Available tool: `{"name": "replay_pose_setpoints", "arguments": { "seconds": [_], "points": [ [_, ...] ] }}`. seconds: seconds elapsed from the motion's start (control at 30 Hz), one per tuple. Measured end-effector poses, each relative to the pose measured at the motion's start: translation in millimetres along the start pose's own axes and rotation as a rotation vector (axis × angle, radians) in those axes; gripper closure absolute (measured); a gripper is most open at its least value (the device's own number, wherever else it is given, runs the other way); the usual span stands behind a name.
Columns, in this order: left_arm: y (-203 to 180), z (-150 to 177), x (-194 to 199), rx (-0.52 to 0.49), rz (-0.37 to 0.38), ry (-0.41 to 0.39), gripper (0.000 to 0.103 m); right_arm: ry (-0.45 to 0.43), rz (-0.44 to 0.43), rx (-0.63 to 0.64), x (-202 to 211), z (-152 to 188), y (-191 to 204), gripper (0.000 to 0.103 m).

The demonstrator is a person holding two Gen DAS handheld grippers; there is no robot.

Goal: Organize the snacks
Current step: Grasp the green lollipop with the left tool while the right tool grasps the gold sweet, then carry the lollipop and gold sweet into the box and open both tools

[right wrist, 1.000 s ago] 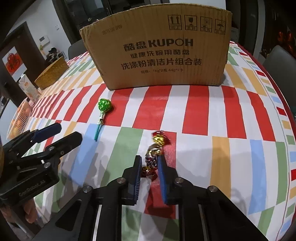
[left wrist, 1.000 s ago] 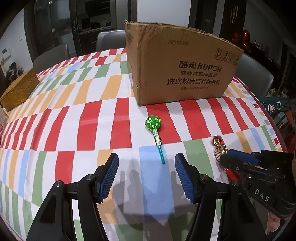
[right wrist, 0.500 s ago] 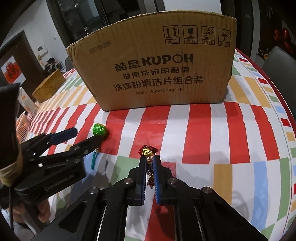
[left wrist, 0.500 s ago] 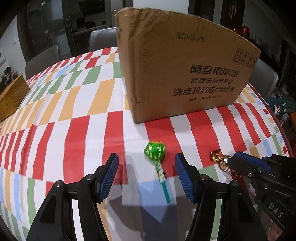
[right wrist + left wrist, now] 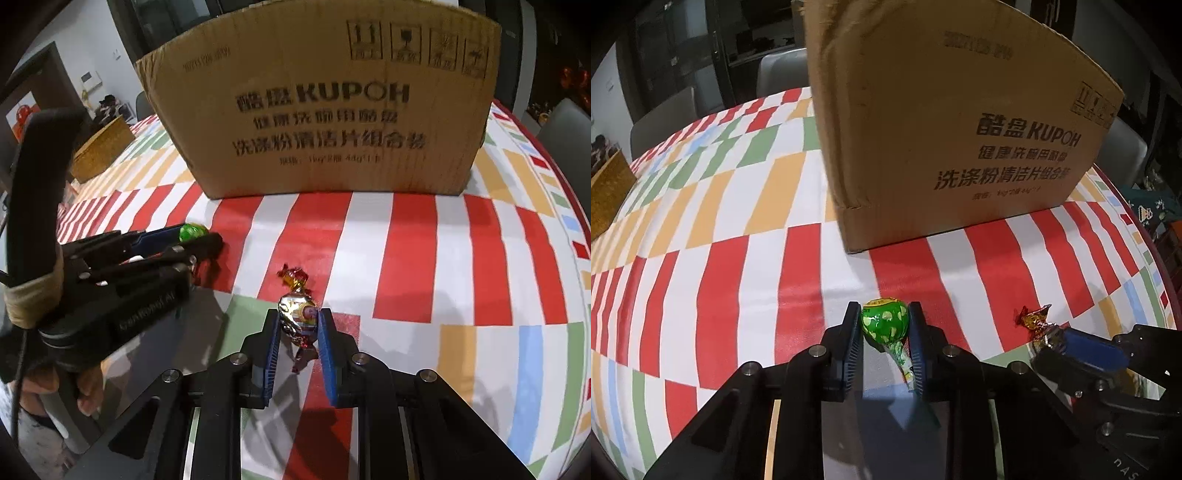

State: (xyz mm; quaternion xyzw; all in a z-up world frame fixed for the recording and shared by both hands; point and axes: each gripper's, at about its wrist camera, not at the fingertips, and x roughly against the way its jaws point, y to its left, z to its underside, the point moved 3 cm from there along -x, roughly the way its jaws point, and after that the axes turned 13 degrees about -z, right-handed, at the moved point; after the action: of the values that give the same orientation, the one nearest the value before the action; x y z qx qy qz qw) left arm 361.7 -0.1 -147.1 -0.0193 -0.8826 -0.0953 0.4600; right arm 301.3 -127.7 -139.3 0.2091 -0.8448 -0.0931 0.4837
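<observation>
Left gripper (image 5: 885, 318), jaws just closed, clamps a green lollipop (image 5: 885, 321); cardboard box (image 5: 945, 125) stands at twelve o'clock on a striped tablecloth (image 5: 713, 236).

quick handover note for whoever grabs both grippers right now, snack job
Left gripper: jaws have just been closing and now pinch the head of the green lollipop; its stick trails back between the fingers.
Right gripper: shut on the foil-wrapped candy.
Both sweets sit low, at the striped tablecloth, in front of the open-topped cardboard box; whether either has lifted off is unclear.
Done: both sweets gripped.
Left: probably carry each over the box rim and let go inside. The box's inside is hidden from both views.
</observation>
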Motion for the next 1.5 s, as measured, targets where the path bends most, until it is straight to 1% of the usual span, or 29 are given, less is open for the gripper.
{"name": "replay_pose_setpoints", "arguments": {
  "seconds": [0.23, 0.37, 0.53, 0.77, 0.97, 1.17, 1.33, 1.5],
  "points": [
    [3, 9, 12, 0.017, 0.018, 0.007, 0.077, -0.028, 0.006, 0.006, 6, 0, 1, 0.082],
    [3, 12, 28, 0.024, 0.023, -0.009, 0.077, -0.051, 0.003, 0.014, 19, -1, 4, 0.082],
    [1, 13, 52, 0.028, 0.03, -0.045, 0.077, -0.094, -0.004, 0.023, 42, -5, 8, 0.082],
    [1, 6, 92, 0.042, 0.03, -0.115, 0.077, -0.164, -0.009, 0.05, 73, -13, 17, 0.082],
    [0, -7, 124, 0.052, 0.027, -0.18, 0.077, -0.231, -0.013, 0.075, 102, -21, 25, 0.082],
    [0, -25, 152, 0.058, 0.005, -0.232, 0.077, -0.297, -0.005, 0.094, 130, -33, 27, 0.082],
    [0, -46, 168, 0.071, -0.006, -0.268, 0.077, -0.347, 0.016, 0.12, 152, -53, 29, 0.082],
    [3, -74, 179, 0.086, 0.007, -0.293, 0.077, -0.392, 0.022, 0.133, 168, -80, 28, 0.082]
  ]
}}
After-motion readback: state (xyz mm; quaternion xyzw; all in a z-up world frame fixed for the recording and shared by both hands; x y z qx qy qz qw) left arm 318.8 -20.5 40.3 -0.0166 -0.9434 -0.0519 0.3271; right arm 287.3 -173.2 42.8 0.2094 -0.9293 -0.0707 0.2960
